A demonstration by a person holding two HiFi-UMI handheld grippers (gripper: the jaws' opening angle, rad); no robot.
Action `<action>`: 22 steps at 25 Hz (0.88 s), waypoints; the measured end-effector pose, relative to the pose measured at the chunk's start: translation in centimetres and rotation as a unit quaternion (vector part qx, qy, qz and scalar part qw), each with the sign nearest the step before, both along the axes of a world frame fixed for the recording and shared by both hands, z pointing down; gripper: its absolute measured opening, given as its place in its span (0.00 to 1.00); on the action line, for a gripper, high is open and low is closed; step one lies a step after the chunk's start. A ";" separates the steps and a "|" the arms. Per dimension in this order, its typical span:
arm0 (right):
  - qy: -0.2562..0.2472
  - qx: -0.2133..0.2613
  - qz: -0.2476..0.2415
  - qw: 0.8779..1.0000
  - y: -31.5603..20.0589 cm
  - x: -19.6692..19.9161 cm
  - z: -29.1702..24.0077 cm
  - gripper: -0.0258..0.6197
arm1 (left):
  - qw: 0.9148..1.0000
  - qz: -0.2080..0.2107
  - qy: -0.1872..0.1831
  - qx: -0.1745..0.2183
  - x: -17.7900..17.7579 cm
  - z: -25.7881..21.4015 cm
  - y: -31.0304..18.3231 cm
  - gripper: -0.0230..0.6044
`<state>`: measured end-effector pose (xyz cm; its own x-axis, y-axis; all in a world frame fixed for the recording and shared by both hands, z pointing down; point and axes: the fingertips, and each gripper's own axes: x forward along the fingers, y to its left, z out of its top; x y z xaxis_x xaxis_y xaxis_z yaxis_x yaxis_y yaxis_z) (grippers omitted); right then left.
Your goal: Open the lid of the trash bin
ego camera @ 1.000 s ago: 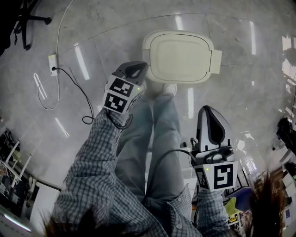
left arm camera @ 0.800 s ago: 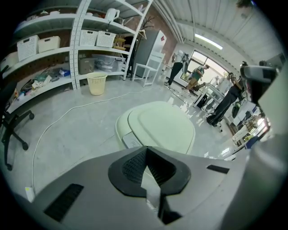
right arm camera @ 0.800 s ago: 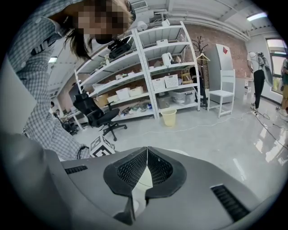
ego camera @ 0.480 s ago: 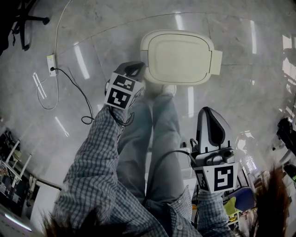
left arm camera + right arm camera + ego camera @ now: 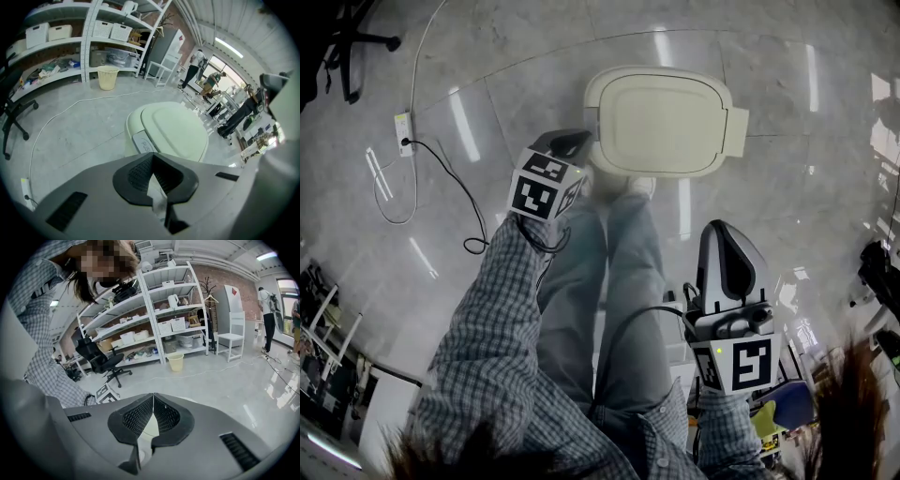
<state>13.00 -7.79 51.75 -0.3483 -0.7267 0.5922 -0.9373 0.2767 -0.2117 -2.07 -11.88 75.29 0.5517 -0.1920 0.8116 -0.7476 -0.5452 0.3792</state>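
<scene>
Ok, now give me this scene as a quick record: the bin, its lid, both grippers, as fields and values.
trash bin: cream, standing on the grey floor
lid: closed, lying flat on the bin
push button: at the lid's edge nearest the left gripper
left gripper: jaws together, empty, tips close to the push button; contact can't be told
right gripper: jaws together, empty, held back from the bin
task state: lid not yet opened
</scene>
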 end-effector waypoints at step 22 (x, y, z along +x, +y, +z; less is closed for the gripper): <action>0.003 0.009 0.003 1.000 0.3 -0.1 -0.9 0.07 | 1.000 -0.017 0.001 -0.003 0.0 0.1 -0.2 0.04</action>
